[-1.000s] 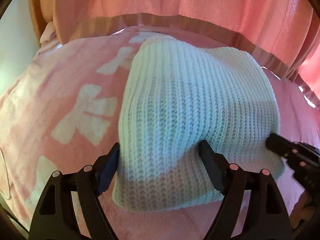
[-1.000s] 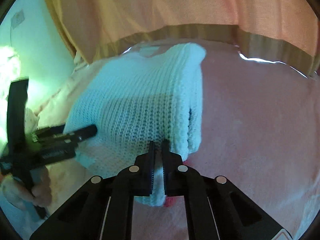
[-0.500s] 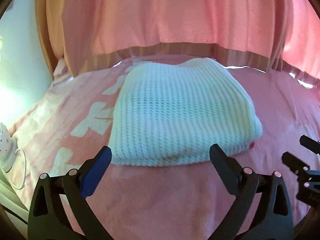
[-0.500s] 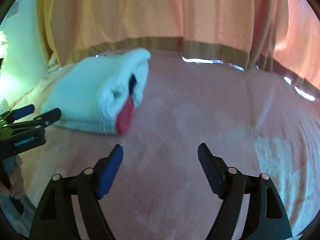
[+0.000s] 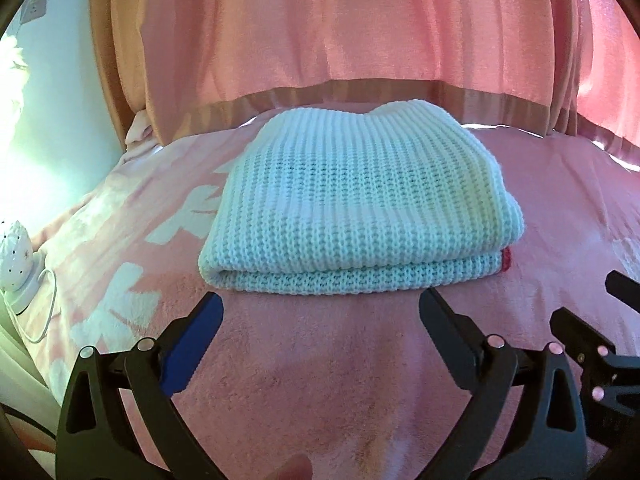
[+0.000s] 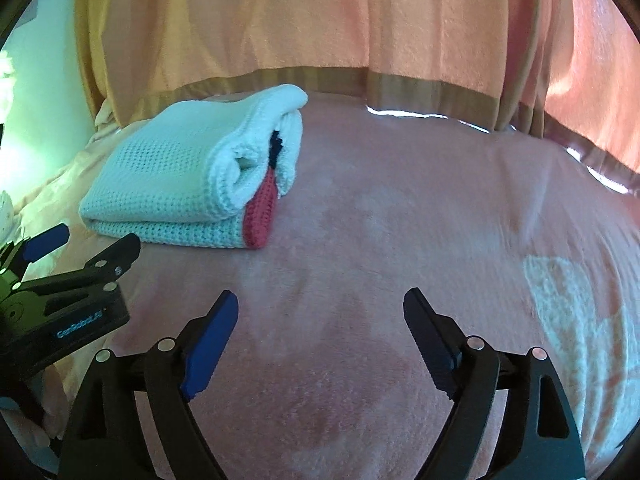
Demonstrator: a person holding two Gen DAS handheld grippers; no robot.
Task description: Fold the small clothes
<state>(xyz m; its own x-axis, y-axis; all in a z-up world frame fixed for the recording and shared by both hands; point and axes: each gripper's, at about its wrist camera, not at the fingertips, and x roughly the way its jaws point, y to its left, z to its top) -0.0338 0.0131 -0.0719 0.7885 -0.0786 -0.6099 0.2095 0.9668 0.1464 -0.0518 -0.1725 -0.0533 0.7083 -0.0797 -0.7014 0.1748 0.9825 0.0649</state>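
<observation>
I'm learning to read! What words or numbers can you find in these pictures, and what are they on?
"GenRobot.AI": blue letters on the black body of the left tongs, seen from the right wrist camera; the last letters are a bit blurry.
Nothing else: no words show on the folded knit sweater, the pink blanket or the curtain.

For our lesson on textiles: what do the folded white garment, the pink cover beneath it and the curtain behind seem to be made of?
Folded white garment: chunky knitted yarn, perhaps wool or acrylic; clear ribbed stitch rows, matte, with a red knit edge.
Pink cover: soft fleece or plush, judging by its fuzzy, short-napped surface.
Curtain: thin woven cloth, smooth, hanging in vertical folds with light showing through; the fibre cannot be told.
</observation>
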